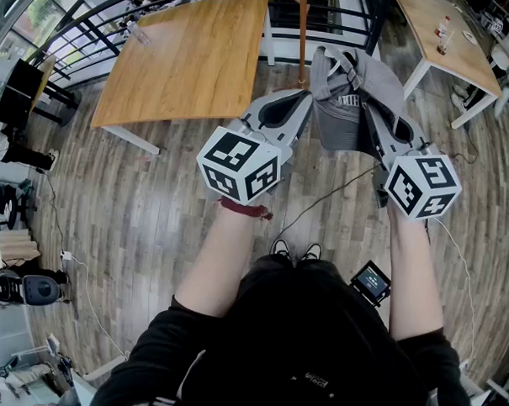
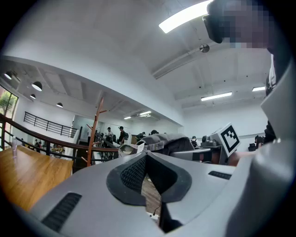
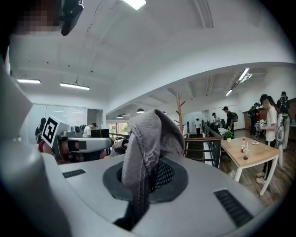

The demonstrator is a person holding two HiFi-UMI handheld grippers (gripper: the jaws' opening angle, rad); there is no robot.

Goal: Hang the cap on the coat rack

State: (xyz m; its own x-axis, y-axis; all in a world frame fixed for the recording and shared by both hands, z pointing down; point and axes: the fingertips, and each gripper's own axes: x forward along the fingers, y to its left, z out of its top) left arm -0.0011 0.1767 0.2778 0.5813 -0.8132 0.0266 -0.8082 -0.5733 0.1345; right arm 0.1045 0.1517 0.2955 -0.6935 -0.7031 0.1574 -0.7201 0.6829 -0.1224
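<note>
Grey cloth of the cap [image 3: 148, 139] sits bunched between the jaws of the right gripper [image 3: 147, 172], which are closed almost fully on it, so that a fold stands up above the pads and the rest hangs down past them. From the head view the cap [image 1: 347, 109] is held up in the air in front of the person, over the wooden floor [image 1: 153, 210], with its strap at the far end. The left gripper [image 2: 145, 159] is held level just to the left of the cap; its tips meet with nothing between them, and whether they touch the cap cannot be made out. The coat rack [image 1: 302, 36], a wooden pole with short side pegs, stands farther off beside a dark railing [image 2: 51, 139], apart from the cap. A wooden table [image 1: 189, 52] lies to the far left, and a second table [image 3: 247, 152] with a small bottle [image 3: 242, 145] on it stands to the far right, where a few people stand.
</note>
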